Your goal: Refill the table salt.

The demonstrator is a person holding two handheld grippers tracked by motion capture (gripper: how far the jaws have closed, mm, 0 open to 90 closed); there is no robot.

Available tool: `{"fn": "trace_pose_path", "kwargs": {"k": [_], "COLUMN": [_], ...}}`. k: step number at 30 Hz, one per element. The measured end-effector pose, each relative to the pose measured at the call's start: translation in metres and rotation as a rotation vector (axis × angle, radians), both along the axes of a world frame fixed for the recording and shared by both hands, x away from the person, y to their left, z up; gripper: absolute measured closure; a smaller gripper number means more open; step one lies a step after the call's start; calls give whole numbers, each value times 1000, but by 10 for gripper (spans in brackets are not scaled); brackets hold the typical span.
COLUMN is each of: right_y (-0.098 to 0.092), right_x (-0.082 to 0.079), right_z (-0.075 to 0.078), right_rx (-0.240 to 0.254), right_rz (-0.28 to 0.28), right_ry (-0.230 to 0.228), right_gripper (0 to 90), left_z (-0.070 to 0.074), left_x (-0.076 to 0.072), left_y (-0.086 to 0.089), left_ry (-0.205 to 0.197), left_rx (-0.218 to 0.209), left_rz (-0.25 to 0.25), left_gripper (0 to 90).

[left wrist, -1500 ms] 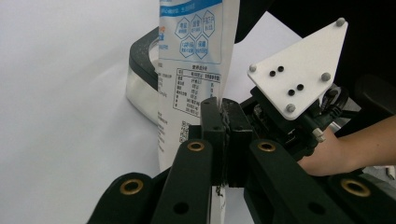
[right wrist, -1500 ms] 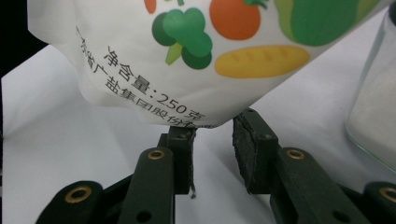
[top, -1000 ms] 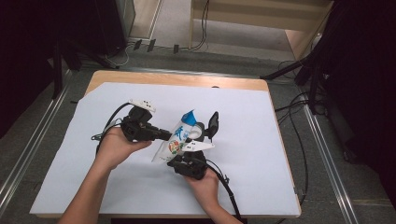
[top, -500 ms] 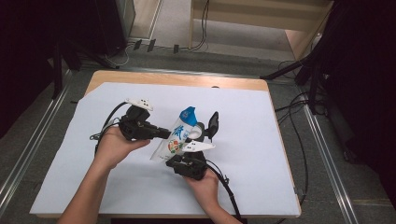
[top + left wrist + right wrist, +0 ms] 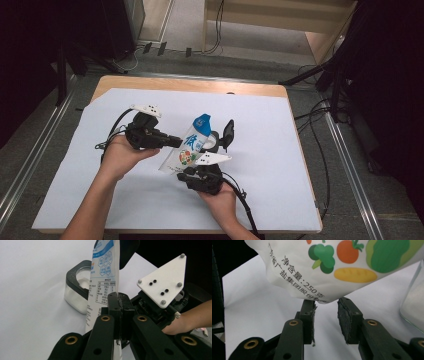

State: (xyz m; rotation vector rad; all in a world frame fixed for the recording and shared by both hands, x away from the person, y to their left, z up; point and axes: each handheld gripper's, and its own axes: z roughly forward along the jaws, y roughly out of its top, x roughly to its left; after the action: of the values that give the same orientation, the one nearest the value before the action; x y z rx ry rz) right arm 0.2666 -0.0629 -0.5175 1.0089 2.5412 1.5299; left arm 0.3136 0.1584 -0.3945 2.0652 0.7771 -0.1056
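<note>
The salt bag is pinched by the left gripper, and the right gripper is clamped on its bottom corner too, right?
Not quite. The left gripper does pinch the salt bag, but the right gripper has been opening: in the right gripper view its pads stand apart beneath the bag's corner, not clamped.

A wooden table [image 5: 150,83] carries a white sheet [image 5: 280,165], on which a glass jar [image 5: 214,141] stands.

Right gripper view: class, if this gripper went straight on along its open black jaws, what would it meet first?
Most likely the bottom edge of the white printed pouch, just beyond the right gripper; the clear glass jar sits off to one side.
</note>
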Motion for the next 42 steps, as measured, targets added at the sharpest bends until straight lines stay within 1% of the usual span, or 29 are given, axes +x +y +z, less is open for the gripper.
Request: {"fn": "trace_pose_path", "kwargs": {"k": [5,9,11,14,17,20,26,29,36,42], "right_y": [-6,-7,-8,-8,-11,-14,-13,-15,-24,-32], "right_x": [-2,-1,-1,-1,1,2,2,3,5,6], "right_z": [4,3,3,3,5,6,6,7,10,14], "right_rx": [11,9,7,14,22,31,26,29,33,43], "right_rz": [1,-5,-5,-16,-30,-38,-32,-41,-70,-90], "right_ry": [6,9,8,3,-7,-3,-6,-4,-12,-15], "right_gripper": [669,664,664,668,669,671,672,674,715,718], "left_z": [2,2,2,2,1,1,1,1,3,3], "left_x": [-1,-1,-1,-1,-1,-1,-1,-1,0,0], "left_y": [1,-1,-1,-2,-2,-2,-2,0,4,7], "left_ry": [-5,-14,-12,-12,-8,-6,-12,-17,-25,-29], "left_rx": [-9,-7,-10,3,-1,0,-1,-5,-18,-29], "left_rz": [-4,3,-7,-7,-9,-11,-6,0,10,24], "left_gripper": [900,900,900,900,900,900,900,900,900,900]}}
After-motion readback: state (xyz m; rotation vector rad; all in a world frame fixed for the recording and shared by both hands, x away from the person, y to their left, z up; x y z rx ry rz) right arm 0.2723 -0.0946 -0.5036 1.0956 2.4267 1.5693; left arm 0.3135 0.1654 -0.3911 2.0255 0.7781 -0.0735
